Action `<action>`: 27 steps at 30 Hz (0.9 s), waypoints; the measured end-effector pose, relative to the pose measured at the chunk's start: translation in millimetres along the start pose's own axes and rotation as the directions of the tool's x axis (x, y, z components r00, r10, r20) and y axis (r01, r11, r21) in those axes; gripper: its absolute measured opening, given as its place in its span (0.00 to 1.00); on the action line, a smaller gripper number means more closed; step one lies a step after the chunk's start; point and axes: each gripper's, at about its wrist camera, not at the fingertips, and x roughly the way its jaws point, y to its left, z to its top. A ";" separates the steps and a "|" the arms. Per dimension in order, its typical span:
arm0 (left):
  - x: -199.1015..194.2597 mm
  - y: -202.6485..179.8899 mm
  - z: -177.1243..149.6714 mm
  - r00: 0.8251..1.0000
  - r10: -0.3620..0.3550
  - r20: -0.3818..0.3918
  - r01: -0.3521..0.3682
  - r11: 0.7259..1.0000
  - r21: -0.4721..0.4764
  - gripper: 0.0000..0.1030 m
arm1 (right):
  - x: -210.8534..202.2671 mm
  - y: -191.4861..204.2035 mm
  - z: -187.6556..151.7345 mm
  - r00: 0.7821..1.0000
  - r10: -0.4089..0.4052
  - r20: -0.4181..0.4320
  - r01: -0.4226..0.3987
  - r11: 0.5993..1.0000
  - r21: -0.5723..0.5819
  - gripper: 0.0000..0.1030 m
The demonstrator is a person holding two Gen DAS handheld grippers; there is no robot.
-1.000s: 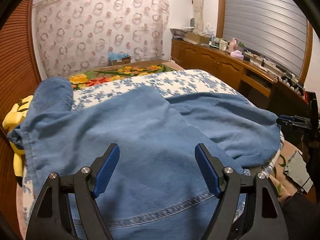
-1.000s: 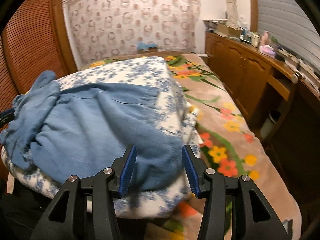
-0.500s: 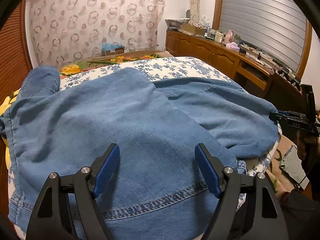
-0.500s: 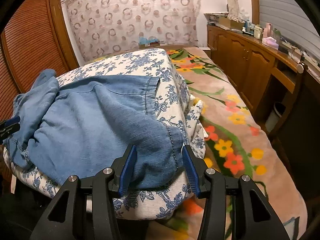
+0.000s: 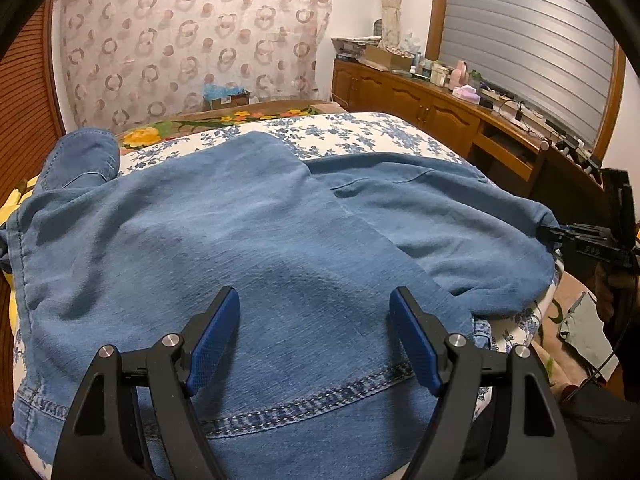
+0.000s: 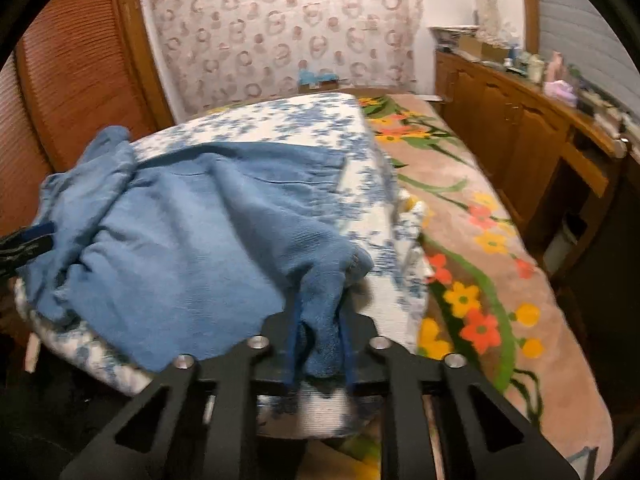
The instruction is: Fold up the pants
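Note:
Blue denim pants (image 5: 240, 220) lie spread over a white quilt with blue flowers (image 5: 360, 136). My left gripper (image 5: 314, 312) hovers open above the stitched waistband end, its blue pads (image 5: 216, 332) wide apart with nothing between them. In the right wrist view the pants (image 6: 180, 240) stretch leftward, and my right gripper (image 6: 320, 320) is closing its jaws on the bunched leg end, the cloth pinched between the pads. The right gripper (image 5: 560, 236) also shows at the right edge of the left wrist view, at the leg's end. The left gripper's tip (image 6: 28, 240) shows at the far left.
The quilt rests on a bed covered by a brown blanket with orange and yellow flowers (image 6: 480, 260). A long wooden cabinet (image 5: 420, 100) with bottles and boxes on top runs along the right. Brown louvred doors (image 6: 80, 72) stand at the left. A patterned curtain covers the back wall.
The right gripper's jaws have come together on the leg's end, which now bunches up between them. The left gripper has stayed open over the waistband.

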 end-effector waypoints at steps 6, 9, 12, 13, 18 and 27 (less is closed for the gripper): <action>-6.3 1.2 2.8 1.000 0.002 0.018 -0.002 1.000 0.000 0.76 | -20.3 18.4 26.8 0.994 0.086 0.061 -0.084 0.996 -0.041 0.13; -14.4 3.8 3.9 0.999 0.008 0.031 -0.008 1.000 -0.002 0.76 | -33.2 39.4 47.8 0.985 0.135 0.104 -0.124 0.987 -0.103 0.13; -24.5 9.4 5.5 0.999 0.019 0.047 -0.019 1.000 -0.010 0.76 | -43.6 68.2 73.1 0.970 0.194 0.143 -0.167 0.969 -0.184 0.13; -27.7 11.4 5.9 0.998 0.024 0.052 -0.023 1.000 -0.013 0.76 | -46.5 79.3 81.4 0.964 0.216 0.154 -0.181 0.960 -0.212 0.13; -47.2 27.0 5.7 0.996 0.044 0.083 -0.041 0.998 -0.046 0.76 | -52.6 156.3 119.5 0.916 0.359 0.182 -0.275 0.889 -0.366 0.13; -68.7 60.8 -6.5 0.989 0.109 0.097 -0.098 0.989 -0.110 0.76 | 2.6 260.4 128.8 0.892 0.452 0.015 -0.390 0.787 -0.477 0.22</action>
